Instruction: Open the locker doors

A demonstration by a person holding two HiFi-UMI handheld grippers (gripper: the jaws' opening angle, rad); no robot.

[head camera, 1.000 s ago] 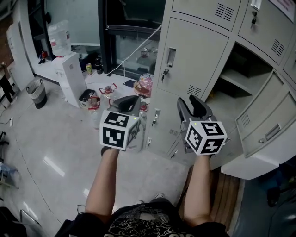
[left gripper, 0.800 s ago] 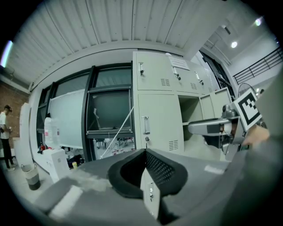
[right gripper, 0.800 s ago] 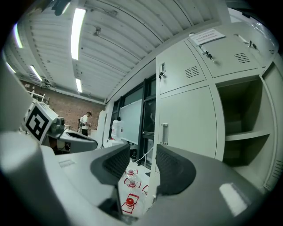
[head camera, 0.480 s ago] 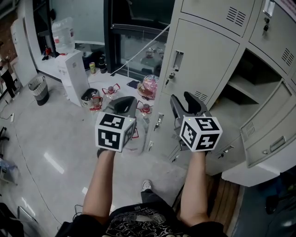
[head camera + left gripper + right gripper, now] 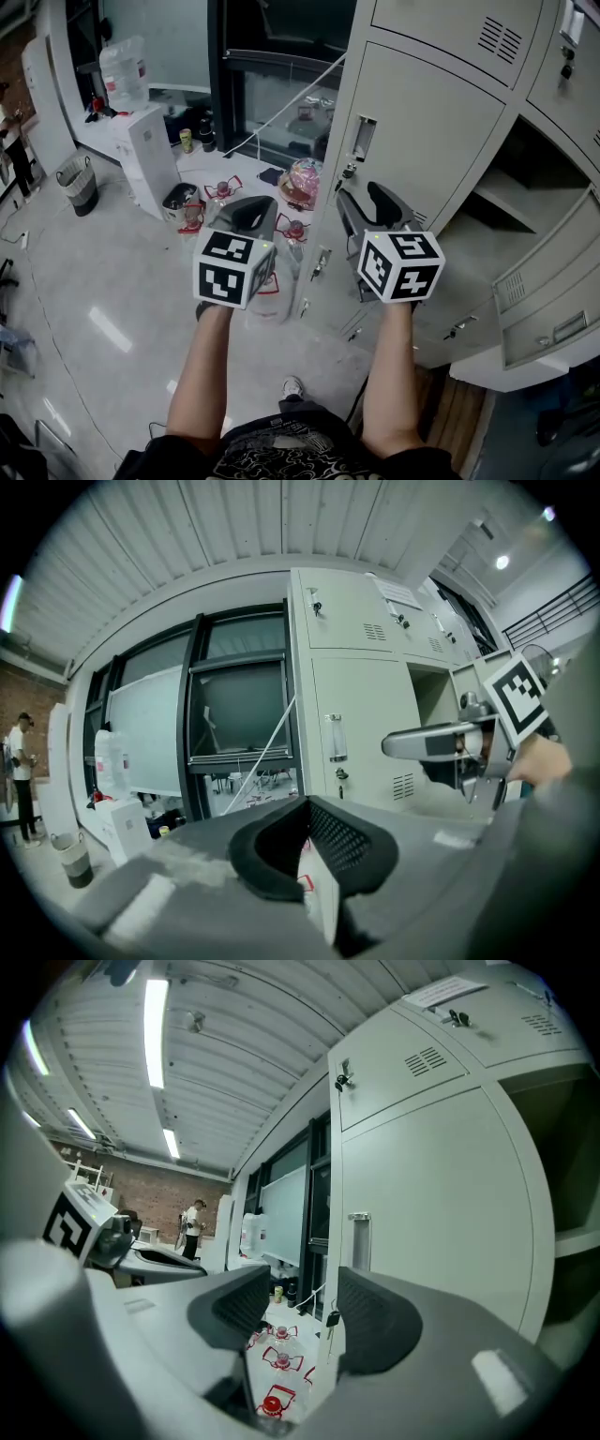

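Locker door [image 5: 427,131] closed; right claw [image 5: 368,202] opening, empty, near its handle [image 5: 364,138]; left claw [image 5: 251,214] pressed together.

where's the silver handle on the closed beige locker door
In the head view the silver handle sits upper centre, at the left edge of the closed beige locker door, just above the lock with its key.

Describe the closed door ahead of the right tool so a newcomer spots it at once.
Find the grey lockers at the head view's right; take their left column. The door is the closed one second from the top, with a silver handle and key on its left edge; the compartment to its right stands open.
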